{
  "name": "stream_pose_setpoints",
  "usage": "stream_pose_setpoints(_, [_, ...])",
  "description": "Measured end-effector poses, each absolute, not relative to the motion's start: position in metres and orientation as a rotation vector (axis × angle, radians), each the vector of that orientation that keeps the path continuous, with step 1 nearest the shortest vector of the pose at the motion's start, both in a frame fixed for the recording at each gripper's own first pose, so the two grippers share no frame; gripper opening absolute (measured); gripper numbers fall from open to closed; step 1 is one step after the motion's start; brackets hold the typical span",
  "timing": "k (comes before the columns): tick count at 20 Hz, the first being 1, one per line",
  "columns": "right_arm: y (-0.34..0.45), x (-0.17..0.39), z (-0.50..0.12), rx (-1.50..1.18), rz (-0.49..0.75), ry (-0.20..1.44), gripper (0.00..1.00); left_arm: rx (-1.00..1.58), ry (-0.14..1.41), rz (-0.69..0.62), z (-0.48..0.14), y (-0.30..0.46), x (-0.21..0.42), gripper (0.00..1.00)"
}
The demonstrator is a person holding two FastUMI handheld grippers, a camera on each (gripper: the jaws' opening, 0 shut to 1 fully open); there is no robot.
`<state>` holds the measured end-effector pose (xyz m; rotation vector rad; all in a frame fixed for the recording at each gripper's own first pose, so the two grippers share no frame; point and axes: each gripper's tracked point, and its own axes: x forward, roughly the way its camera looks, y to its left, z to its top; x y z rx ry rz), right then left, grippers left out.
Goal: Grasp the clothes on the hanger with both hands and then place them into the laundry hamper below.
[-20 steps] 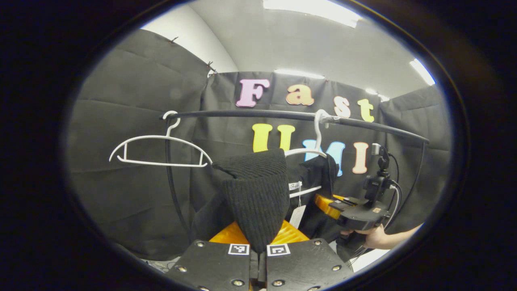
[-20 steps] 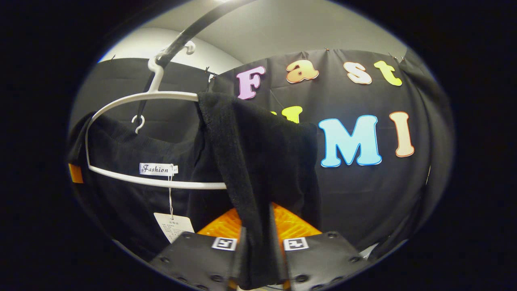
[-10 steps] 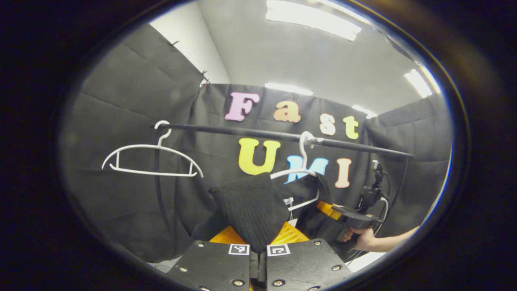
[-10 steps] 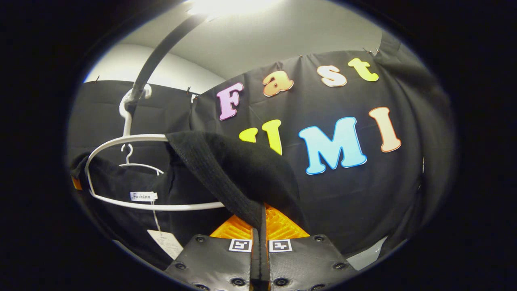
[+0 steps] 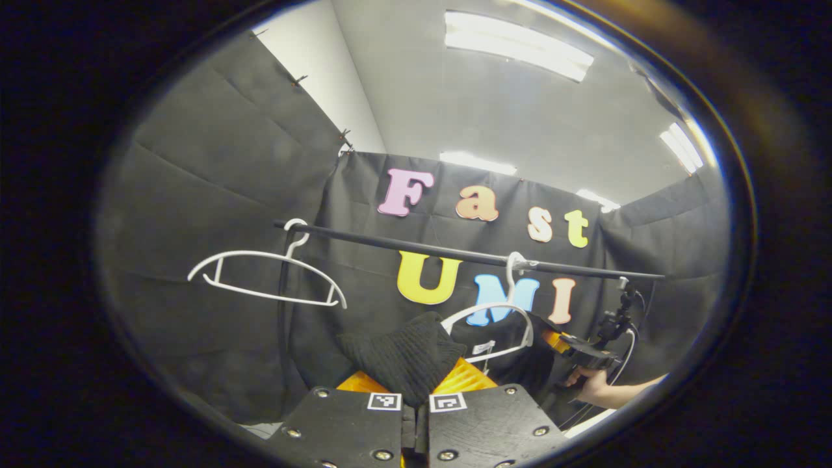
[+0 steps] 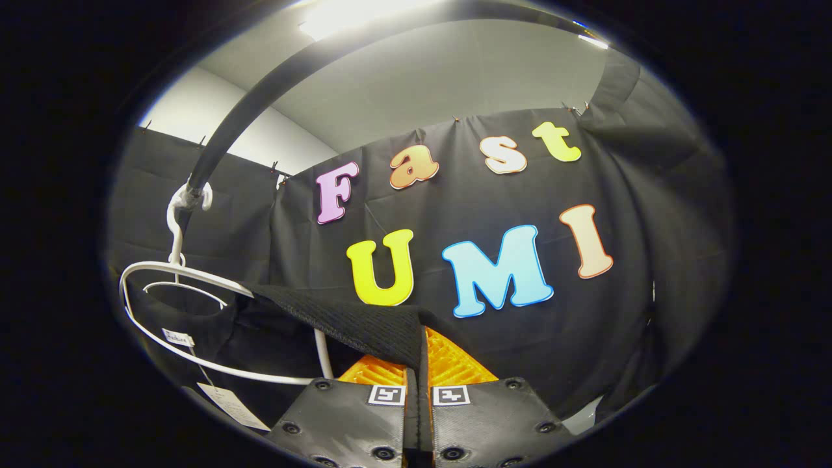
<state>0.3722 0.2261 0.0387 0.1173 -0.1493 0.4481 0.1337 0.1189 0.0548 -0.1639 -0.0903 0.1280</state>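
Pulling step in hand. Left gripper view: left tongs (image 5: 416, 406) pressed together, pinching a fold of the black knit garment (image 5: 406, 354). Garment partly on the white hanger (image 5: 491, 328) under the black rail (image 5: 455, 252); empty hanger (image 5: 266, 276) further along. Right tongs (image 5: 558, 341) held by a hand (image 5: 595, 389) at the garment's far side.

Right gripper view: right tongs (image 6: 419, 400) pinching the garment's edge (image 6: 351, 322); cloth runs taut from the hanger (image 6: 195, 312). Hamper unseen. Next, judged: draw both ends clear of the hanger together, then lower.

A matt, coarse-ribbed black knit garment (image 5: 403, 354), smooth glossy white plastic hangers (image 5: 270, 276) and a dull black rail (image 5: 455, 252).
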Motion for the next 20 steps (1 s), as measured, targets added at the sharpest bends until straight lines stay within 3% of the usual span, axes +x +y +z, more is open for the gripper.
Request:
stream_pose_setpoints(5, [0.234,0.393,0.040,0.060,0.417,-0.206,0.00,-0.142,-0.093,0.181,0.054,0.143,0.160,0.01])
stream_pose_setpoints(7, [0.239,0.400,0.038,0.042,0.426,-0.212,0.05,-0.137,-0.085,0.182,0.050,0.153,0.170,0.01])
stream_pose_setpoints(11, [0.245,0.420,0.021,-0.022,0.437,-0.206,0.01,-0.212,-0.090,0.174,0.036,0.177,0.188,0.01])
stream_pose_setpoints(20, [0.225,0.430,-0.035,-0.053,0.419,-0.100,0.01,-0.164,0.013,0.252,-0.043,0.179,0.197,0.01])
